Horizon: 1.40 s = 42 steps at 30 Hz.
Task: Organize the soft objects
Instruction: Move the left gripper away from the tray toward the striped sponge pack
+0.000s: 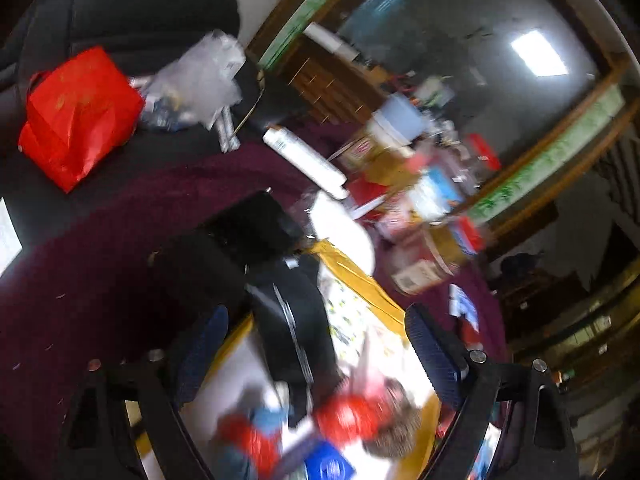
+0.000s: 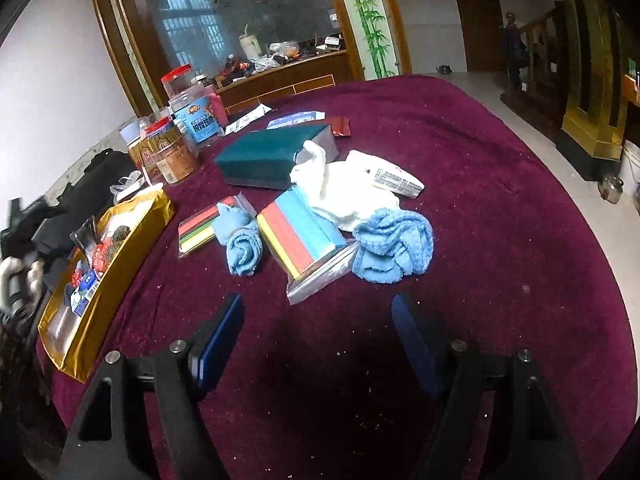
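Blue towels lie ahead of your right gripper, apart from its fingers | right jaws wide, holding nothing | left gripper wide over yellow box, gripping nothing

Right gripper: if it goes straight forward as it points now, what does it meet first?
Probably the clear bag of coloured sheets, which lies nearest ahead of the open right gripper. The crumpled blue towel sits just right of that line. Depth is uncertain.
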Motion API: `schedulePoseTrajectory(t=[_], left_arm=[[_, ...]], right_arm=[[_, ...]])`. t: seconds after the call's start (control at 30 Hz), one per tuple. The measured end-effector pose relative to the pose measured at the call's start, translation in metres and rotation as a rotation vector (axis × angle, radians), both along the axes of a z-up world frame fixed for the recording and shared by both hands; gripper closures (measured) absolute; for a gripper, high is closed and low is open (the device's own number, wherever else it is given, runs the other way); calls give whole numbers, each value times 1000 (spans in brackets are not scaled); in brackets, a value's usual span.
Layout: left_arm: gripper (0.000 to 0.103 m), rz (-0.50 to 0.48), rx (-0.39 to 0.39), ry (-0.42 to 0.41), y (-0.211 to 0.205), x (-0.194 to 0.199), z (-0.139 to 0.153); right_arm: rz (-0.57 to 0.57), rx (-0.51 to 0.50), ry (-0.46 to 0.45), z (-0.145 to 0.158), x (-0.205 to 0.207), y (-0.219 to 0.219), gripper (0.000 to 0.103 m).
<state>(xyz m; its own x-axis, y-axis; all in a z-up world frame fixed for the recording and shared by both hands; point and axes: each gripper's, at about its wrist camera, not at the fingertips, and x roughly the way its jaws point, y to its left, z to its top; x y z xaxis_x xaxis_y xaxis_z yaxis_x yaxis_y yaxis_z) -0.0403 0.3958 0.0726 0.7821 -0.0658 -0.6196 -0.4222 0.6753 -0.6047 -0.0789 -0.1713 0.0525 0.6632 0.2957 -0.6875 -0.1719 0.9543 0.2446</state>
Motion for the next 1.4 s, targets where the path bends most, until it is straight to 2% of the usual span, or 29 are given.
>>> schedulePoseTrajectory(t=[0.07, 0.13, 0.17, 0.23, 0.33, 0.43, 0.53, 0.57, 0.6, 0.63, 0.67, 0.73, 0.77, 0.83, 0.93, 0.97, 1.07, 1.13, 1.17, 1.2, 1.23, 1.27, 1.33, 1.4], left_arm=[[10, 6, -31, 42, 7, 21, -15], [8, -23, -122, 73, 9, 41, -36], [7, -27, -120, 85, 7, 45, -41], [7, -63, -100, 77, 2, 50, -40], [7, -120, -159, 24, 4, 50, -35], [7, -180, -80, 3, -5, 51, -14], [6, -288, -31, -9, -24, 59, 3], [6, -332, -22, 3, -32, 64, 5], [6, -351, 24, 39, -40, 69, 8], [6, -336, 109, 93, -48, 72, 11], [6, -286, 234, 158, -55, 75, 15], [6, -176, 352, 206, -54, 72, 22], [6, -126, 375, 196, -51, 66, 28], [6, -99, 392, 143, -49, 52, 42], [6, -125, 442, 59, -65, 25, 70], [2, -141, 449, 23, -71, 15, 79], [0, -229, 368, -148, -97, -22, 111], [0, -273, 180, -261, -107, -48, 113], [0, -349, 30, -271, -119, -51, 100], [0, -429, -14, -221, -133, -44, 92], [0, -509, -3, -154, -153, -37, 83], [1, -561, 55, -106, -176, -34, 74], [1, -589, 215, -48, -214, -33, 62], [1, -650, 293, -12, -248, -27, 48]], right_arm=[[-3, 6, 11, -2, 2, -1, 27], [1, 15, 33, -5, 6, -1, 27], [3, 21, 43, -6, 8, -2, 27], [6, 36, 60, -8, 10, -3, 27], [10, 55, 82, -11, 12, -5, 27], [10, 63, 96, -13, 12, -5, 27], [8, 68, 99, -13, 11, -6, 27], [7, 66, 97, -13, 12, -6, 26], [6, 67, 95, -13, 11, -6, 26], [5, 69, 93, -13, 11, -6, 26], [4, 71, 90, -12, 10, -6, 26], [6, 74, 85, -12, 10, -7, 26], [9, 76, 83, -11, 10, -6, 26], [17, 77, 79, -11, 10, -5, 26], [20, 81, 68, -9, 9, -5, 26], [16, 82, 57, -8, 7, -6, 26], [8, 79, 23, -4, 2, -7, 26], [6, 75, 13, -2, 1, -7, 26], [2, 69, 13, -2, 2, -7, 26], [-2, 65, 14, -1, 2, -7, 26], [-4, 60, 11, 1, 3, -6, 26], [-5, 56, 1, 4, 3, -7, 26], [-13, 43, -26, 12, 5, -9, 26], [-18, 39, -40, 16, 9, -13, 26]])
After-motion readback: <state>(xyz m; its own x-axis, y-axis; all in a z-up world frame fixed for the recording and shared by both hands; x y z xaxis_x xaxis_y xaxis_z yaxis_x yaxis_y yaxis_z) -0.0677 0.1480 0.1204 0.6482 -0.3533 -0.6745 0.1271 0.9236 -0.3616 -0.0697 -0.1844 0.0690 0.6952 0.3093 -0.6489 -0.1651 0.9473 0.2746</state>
